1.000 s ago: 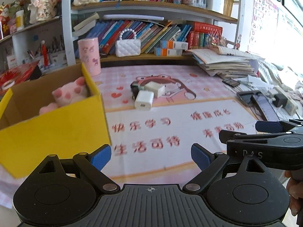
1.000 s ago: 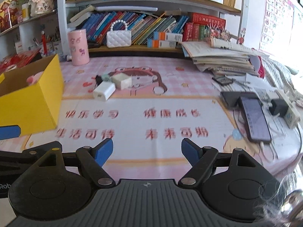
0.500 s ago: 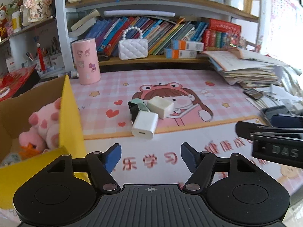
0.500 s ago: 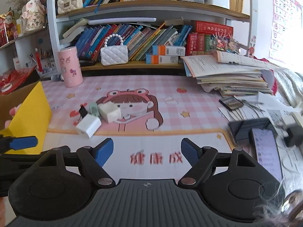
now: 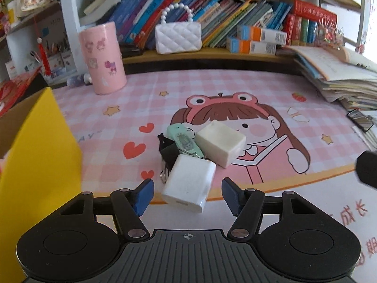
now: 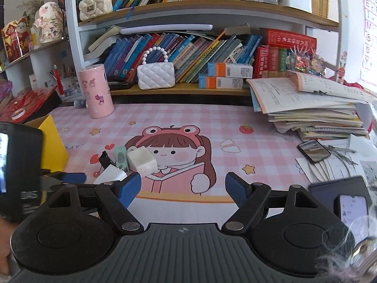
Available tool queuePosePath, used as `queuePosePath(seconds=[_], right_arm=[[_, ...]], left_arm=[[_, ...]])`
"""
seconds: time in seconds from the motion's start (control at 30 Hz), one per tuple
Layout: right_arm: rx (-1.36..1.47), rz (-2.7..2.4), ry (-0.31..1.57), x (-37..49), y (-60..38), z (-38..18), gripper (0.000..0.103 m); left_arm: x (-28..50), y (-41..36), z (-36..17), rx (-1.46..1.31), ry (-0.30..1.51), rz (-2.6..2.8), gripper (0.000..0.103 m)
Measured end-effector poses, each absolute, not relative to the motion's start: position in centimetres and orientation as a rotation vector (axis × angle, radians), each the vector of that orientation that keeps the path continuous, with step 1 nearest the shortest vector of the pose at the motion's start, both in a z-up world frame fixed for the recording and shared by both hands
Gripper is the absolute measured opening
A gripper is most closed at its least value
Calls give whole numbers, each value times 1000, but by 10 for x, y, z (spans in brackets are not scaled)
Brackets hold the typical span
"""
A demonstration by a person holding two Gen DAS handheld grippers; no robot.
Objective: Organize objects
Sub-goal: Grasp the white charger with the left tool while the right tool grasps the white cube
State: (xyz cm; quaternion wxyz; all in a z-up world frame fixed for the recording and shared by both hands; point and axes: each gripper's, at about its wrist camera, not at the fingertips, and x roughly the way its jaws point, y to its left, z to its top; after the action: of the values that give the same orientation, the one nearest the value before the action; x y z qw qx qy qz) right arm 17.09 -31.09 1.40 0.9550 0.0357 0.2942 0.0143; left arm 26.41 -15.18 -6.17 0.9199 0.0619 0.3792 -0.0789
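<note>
Chargers and small clutter sit bunched on the pink desk mat. In the left wrist view, the left tongs have come forward over the last second and now bracket the near white charger, spread wide and not touching it, so a pickup looks imminent. Touching it behind are a black binder clip, a mint clip and a cream cube adapter, which crowd the grasp. The yellow box stands just left.

In the right wrist view, the right tongs hover released and empty over the mat, having advanced too; the cluster lies left, phones right.
</note>
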Motion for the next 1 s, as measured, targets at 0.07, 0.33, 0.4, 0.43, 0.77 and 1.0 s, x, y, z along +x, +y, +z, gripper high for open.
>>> queuePosePath(seconds=[0.07, 0.33, 0.4, 0.43, 0.77, 1.0], right_arm=[[79, 37, 599, 176, -314, 14, 78], [95, 60, 633, 190, -324, 5, 78], [95, 72, 636, 194, -324, 3, 78], [93, 81, 637, 197, -324, 2, 78], [2, 257, 679, 260, -300, -27, 74], [-102, 354, 706, 307, -269, -52, 68]], left_arm=[[270, -155, -68, 143, 798, -160, 63], [281, -156, -75, 128, 835, -142, 48], [273, -155, -69, 130, 816, -144, 45], [267, -152, -64, 119, 799, -158, 44], [211, -113, -38, -47, 853, -191, 43], [186, -95, -32, -91, 868, -166, 43]])
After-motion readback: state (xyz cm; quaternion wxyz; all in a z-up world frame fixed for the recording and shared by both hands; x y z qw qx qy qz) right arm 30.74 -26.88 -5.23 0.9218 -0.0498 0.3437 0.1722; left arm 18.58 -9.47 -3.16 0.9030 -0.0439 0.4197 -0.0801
